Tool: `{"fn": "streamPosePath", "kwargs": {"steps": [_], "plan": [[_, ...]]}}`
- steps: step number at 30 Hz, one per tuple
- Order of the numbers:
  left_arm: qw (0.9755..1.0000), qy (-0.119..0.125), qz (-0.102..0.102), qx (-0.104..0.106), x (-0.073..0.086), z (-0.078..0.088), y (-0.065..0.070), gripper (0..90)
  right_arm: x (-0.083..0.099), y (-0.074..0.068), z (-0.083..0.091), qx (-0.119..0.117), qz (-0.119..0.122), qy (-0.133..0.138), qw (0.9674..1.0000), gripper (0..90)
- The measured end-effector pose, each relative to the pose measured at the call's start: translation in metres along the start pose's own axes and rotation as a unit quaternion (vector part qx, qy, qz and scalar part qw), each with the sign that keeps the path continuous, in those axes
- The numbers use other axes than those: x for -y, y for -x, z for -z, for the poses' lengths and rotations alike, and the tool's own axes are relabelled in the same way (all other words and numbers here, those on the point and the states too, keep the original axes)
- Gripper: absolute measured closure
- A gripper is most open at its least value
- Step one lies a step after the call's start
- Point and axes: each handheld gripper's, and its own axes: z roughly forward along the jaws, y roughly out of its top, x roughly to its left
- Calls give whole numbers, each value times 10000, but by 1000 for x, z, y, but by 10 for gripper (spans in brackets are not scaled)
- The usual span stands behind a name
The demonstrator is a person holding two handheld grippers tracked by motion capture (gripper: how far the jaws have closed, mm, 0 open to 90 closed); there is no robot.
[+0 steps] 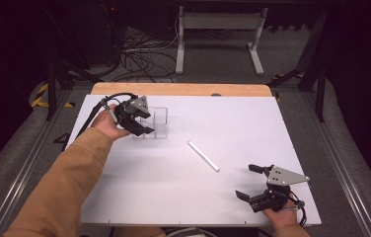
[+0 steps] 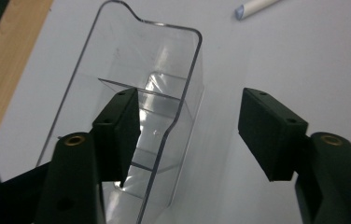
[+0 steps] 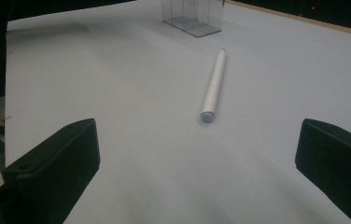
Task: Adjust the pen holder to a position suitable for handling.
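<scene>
Two grippers work a white surface [image 1: 252, 118]. At the near right edge, the right gripper [image 1: 246, 181] rests with jaws wide apart, holding nothing, a white pen [image 1: 203, 155] lying ahead of it. Farther off, the left gripper [image 2: 187, 130] straddles one wall of a clear, empty divided box [image 2: 164, 70], one jaw inside, one outside, neither pad pressing.

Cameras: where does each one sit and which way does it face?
High view: above the person's side, looking forward and down on the table; both forearms, left claw, right claw.
Left gripper view: on the left claw, facing the clear box; one jaw inside it, one outside.
Right gripper view: on the right claw, low, facing the pen; jaws wide apart.
Shared: all three show box and pen.
</scene>
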Motion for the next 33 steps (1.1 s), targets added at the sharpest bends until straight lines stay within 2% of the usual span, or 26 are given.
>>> {"fn": "streamPosePath", "kwargs": {"steps": [5,9,13,16,18,24,25,26,27,28,31,33], "plan": [[9993,-353,-103,-31,-3,-15,0,442,0,0,0,-21,11,19,10000,6],[9980,-589,-132,-202,-4,-22,1,487,0,0,0,-30,11,28,10000,6],[9976,-643,-111,-220,-5,-24,1,559,0,0,0,-19,-3,9,10000,6],[9971,-698,-175,-229,-5,-26,3,629,0,0,0,-19,5,28,10000,6],[9969,-685,-243,-309,-5,-24,4,705,0,0,0,-23,-7,18,10000,6],[9963,-741,-430,-108,-4,-21,6,787,0,1,0,-31,-4,16,10000,6],[9960,-761,-468,-67,-5,-21,8,854,0,0,0,-25,0,-6,10000,6],[9953,-818,-519,-59,-6,-21,9,854,0,0,0,-25,0,-6,10000,6],[9945,-860,-568,-174,-7,-21,12,879,0,0,0,-27,3,-16,10000,6],[9946,-868,-567,-60,-8,-21,12,877,0,0,0,-35,1,-21,10000,6],[9957,-737,-543,143,-11,-18,14,879,0,1,0,-36,10,-12,10000,6],[9962,-638,-574,164,-13,-15,17,879,0,1,0,-36,6,-14,10000,6]]}}
